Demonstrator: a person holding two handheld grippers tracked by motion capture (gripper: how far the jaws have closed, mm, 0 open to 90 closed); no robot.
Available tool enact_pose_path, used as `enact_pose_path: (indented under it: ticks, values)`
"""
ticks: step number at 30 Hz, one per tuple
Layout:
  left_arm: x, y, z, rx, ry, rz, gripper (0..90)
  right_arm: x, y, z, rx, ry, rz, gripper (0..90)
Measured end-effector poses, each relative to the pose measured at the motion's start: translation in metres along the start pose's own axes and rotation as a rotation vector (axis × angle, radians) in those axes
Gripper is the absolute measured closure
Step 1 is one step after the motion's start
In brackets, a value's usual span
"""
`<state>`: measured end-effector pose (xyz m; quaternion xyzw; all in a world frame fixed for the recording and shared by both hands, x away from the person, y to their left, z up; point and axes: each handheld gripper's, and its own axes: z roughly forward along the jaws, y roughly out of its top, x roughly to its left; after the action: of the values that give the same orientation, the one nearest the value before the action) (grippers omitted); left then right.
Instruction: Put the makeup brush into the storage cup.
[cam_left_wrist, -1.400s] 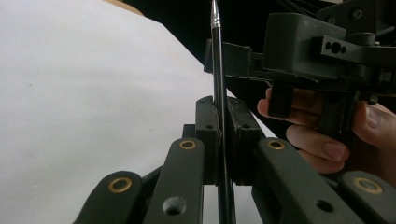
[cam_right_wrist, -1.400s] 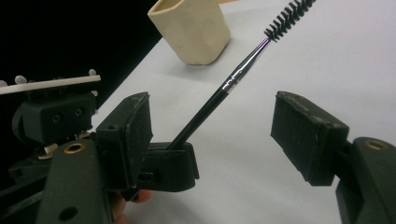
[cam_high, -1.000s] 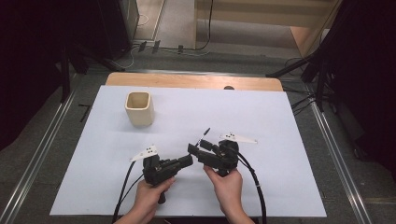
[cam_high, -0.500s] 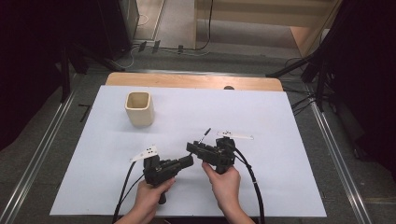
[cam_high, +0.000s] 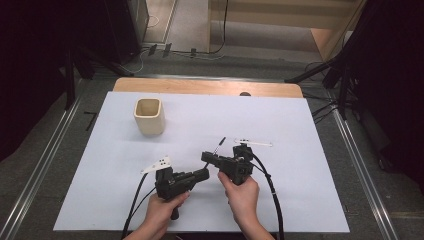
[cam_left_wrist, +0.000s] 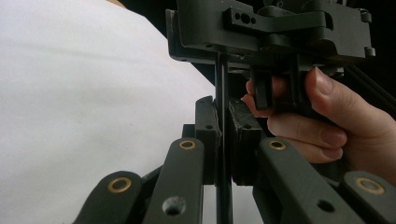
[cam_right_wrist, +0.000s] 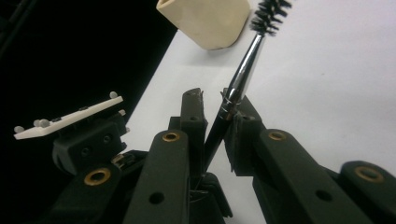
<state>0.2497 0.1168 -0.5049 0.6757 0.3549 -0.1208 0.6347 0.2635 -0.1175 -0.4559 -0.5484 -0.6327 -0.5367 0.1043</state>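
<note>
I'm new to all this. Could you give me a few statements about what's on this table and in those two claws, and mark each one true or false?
1. The cup lies on its side. False: it stands upright, mouth up.
2. The right gripper has a thin brush between its jaws. True; they have just been closing on it.
3. The brush has a bristled tip. True.
4. The left gripper is wide open. False: its jaws are shut on the brush's thin black stem.
5. The cup stands between the two grippers. False: it stands apart, farther up the white table.
</note>
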Motion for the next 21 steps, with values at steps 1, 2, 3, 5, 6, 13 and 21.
enact_pose_path:
  ticks: [1,2,3,5,6,13,21]
  values:
    - [0.000,0.000,0.000,0.000,-0.001,0.000,84.5,0.000,0.000,0.000,0.001,0.008,0.007,81.0]
    - [0.000,0.000,0.000,0.000,-0.003,-0.002,84.4,-0.001,0.001,-0.001,0.004,0.017,0.013,81.4]
    - [0.000,0.000,0.000,0.001,-0.005,-0.002,84.2,-0.001,0.001,-0.001,0.008,0.021,0.017,81.9]
    - [-0.001,0.000,0.000,0.006,-0.001,0.005,83.9,-0.001,0.002,-0.001,0.013,0.035,0.025,82.9]
    - [0.000,0.000,0.000,0.009,-0.004,0.014,83.7,-0.001,0.002,-0.001,0.015,0.045,0.030,83.4]
    - [-0.002,0.002,0.005,0.103,0.049,0.070,58.6,-0.001,0.004,-0.003,0.022,0.067,0.038,85.5]
    - [0.001,0.013,0.003,0.175,0.071,0.054,46.9,-0.002,0.008,-0.006,0.027,0.053,0.022,85.5]
